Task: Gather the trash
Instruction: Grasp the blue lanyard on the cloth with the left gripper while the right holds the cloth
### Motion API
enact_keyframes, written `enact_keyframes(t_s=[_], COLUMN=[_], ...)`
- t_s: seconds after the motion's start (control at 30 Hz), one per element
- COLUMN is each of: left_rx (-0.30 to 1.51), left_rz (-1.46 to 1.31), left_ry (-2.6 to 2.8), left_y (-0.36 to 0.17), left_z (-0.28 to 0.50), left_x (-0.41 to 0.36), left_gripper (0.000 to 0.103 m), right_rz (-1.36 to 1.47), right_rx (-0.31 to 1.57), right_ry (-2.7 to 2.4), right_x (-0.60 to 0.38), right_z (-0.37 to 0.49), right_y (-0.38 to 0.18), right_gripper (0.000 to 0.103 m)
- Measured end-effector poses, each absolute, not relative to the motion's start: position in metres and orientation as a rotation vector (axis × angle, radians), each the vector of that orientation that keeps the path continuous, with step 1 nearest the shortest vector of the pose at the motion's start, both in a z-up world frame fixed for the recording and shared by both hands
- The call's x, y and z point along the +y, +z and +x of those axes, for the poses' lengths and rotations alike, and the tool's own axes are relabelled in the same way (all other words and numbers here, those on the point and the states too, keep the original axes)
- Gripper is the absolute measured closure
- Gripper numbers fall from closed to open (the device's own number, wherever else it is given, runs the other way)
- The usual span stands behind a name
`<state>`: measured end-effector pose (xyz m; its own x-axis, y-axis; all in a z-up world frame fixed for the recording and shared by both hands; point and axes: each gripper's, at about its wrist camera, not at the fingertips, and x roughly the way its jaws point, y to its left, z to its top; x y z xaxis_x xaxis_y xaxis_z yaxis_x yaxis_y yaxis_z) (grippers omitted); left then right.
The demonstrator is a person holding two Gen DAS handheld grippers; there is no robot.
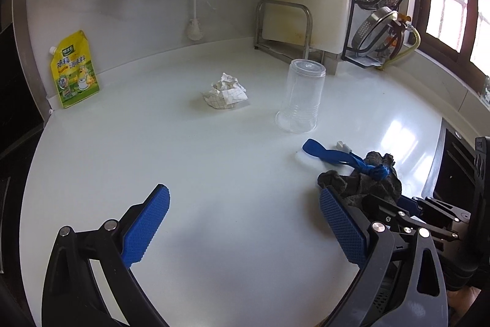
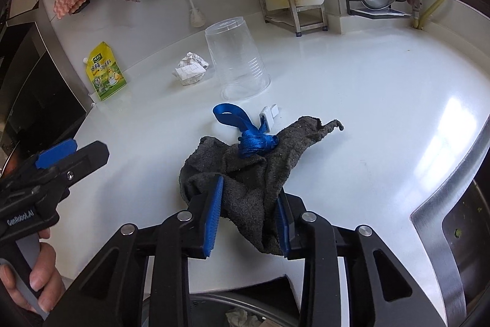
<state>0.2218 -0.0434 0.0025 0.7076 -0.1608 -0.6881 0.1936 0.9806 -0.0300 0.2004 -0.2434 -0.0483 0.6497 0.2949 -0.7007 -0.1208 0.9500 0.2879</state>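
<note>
The grey rag (image 2: 245, 183), knotted w/ a blue ribbon (image 2: 245, 131), is clamped between the pads of the right tool (image 2: 249, 219) at the near edge of the white bench (image 2: 352, 112). The left tool (image 1: 245, 222) is held released, nothing between its pads. A crumpled paper (image 1: 226, 91) & an upturned clear cup (image 1: 301, 97) are seen further back; a small white clip (image 2: 269, 115), possibly plastic, lies beside the ribbon.

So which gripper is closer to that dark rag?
Right. The right gripper has its pads clamped on the rag. The left gripper is open beside it, one finger near the rag's edge, holding nothing.
</note>
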Motion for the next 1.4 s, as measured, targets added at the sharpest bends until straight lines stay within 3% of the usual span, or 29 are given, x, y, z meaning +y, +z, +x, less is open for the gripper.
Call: enact_keyframes(t_s=[0.83, 1.03, 1.1, 1.13, 1.17, 1.2, 1.4], left_rx=[1.015, 1.099, 1.11, 1.099, 1.1, 1.106, 0.986], left_rz=[0.068, 0.042, 0.042, 0.05, 0.046, 0.035, 0.047], left_ry=[-0.276, -0.312, -0.316, -0.312, -0.323, -0.334, -0.281], left_y=[-0.024, -0.039, -0.042, -0.041, -0.04, -0.04, -0.017], left_z=[0.319, 0.322, 0.322, 0.32, 0.319, 0.319, 0.309], left_x=[-0.12, -0.122, -0.122, -0.122, -0.121, -0.12, -0.101], left_gripper=[0.01, 0.042, 0.06, 0.071, 0.091, 0.099, 0.101], right_rz=[0.283, 0.286, 0.286, 0.286, 0.286, 0.286, 0.251], right_rx=[0.844, 0.843, 0.843, 0.843, 0.843, 0.842, 0.829], right_ry=[0.274, 0.274, 0.274, 0.275, 0.274, 0.274, 0.266], right_x=[-0.259, -0.26, -0.26, -0.26, -0.26, -0.26, -0.257], right_z=[0.194, 0.194, 0.194, 0.194, 0.194, 0.195, 0.193], right_y=[-0.051, -0.05, -0.05, -0.05, -0.05, -0.051, -0.05], right_gripper=[0.073, 0.073, 0.073, 0.073, 0.073, 0.073, 0.073])
